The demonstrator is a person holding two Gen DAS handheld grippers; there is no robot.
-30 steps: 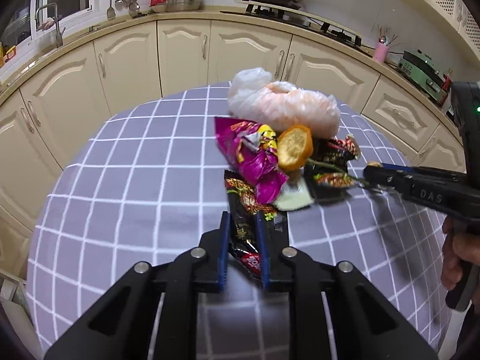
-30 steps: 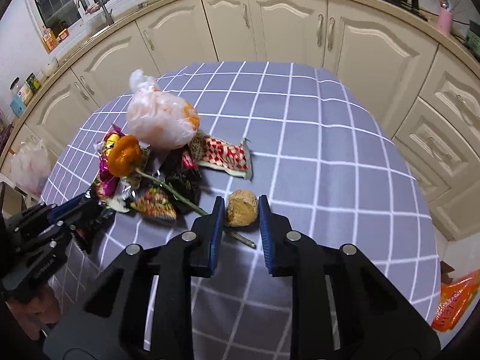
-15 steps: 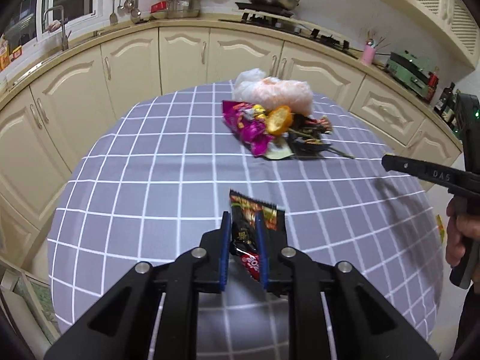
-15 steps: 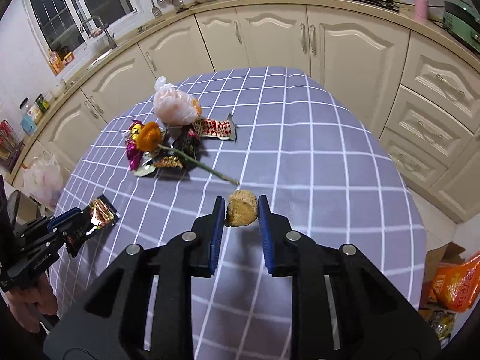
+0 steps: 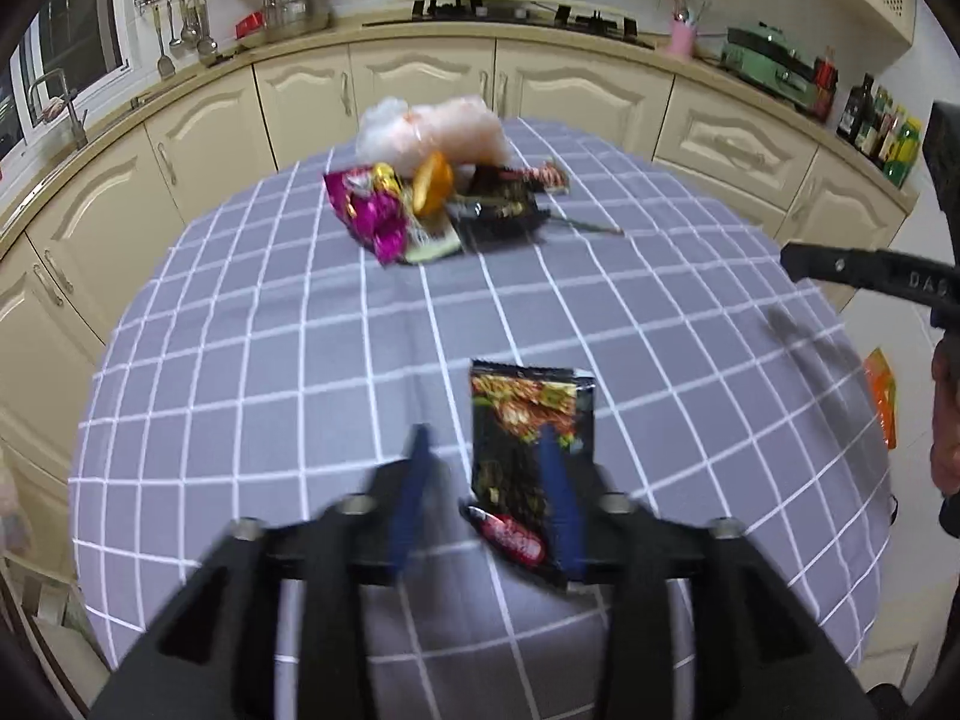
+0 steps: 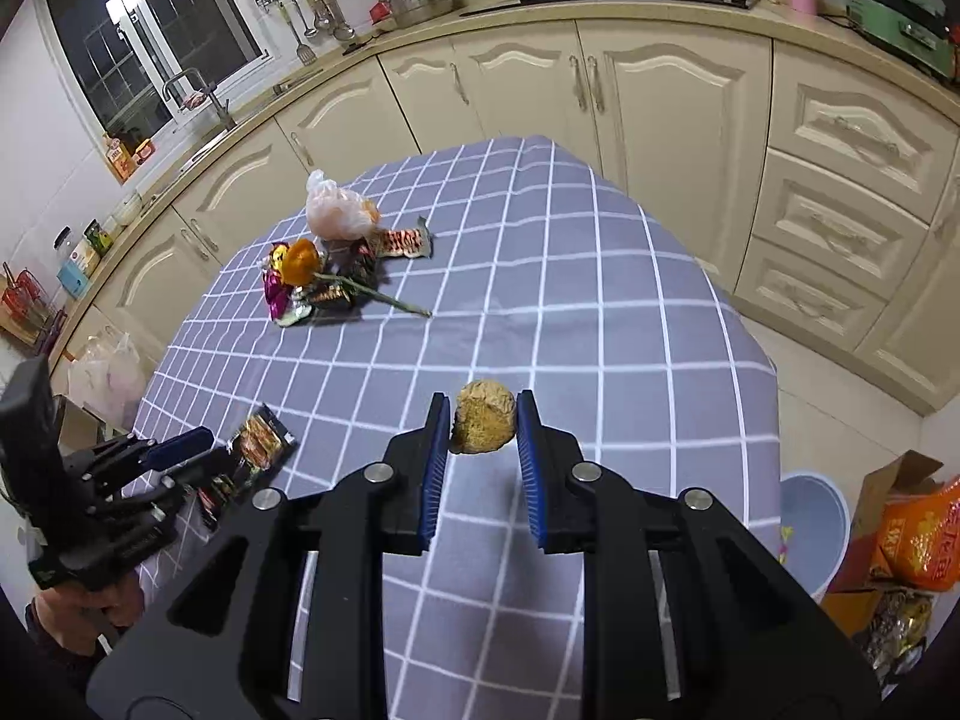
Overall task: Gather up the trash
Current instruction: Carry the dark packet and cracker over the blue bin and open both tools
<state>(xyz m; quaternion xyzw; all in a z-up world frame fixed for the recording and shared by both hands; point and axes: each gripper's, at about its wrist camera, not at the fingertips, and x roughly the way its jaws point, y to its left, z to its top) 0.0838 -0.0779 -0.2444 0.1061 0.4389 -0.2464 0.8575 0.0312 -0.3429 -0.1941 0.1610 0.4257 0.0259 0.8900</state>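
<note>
From the left wrist view, the left gripper (image 5: 483, 486) has its jaws opening, and the black snack wrapper (image 5: 528, 450) is between them. It lies against the blue pad at 3 o'clock, and the pad at 9 o'clock stands clear of it. I judge the wrapper is being let go here, near the edge of the table (image 5: 270, 360) at 6 o'clock, perhaps because a bin waits below, but this view does not show one. The rest of the trash pile (image 5: 438, 192) sits far away at 12 o'clock: a white plastic bag, a purple wrapper, an orange flower with a long stem and some dark packets, all touching each other. At 3 o'clock the tip of the right gripper (image 5: 798, 258) enters the frame.

From the right wrist view, the right gripper (image 6: 483, 429) is clamped on a brown crumbly lump (image 6: 485, 425), with both blue pads pressing its sides, so it hangs above the cloth. The grip is at the middle of the lump, I think so that it does not crumble or slip. A pale blue bin (image 6: 810, 516) stands on the floor at 4 o'clock, just beside the table edge, and this seems the place for the lump. At 8 o'clock the left gripper is visible with the black wrapper, and the pile stays at 11 o'clock.
</note>
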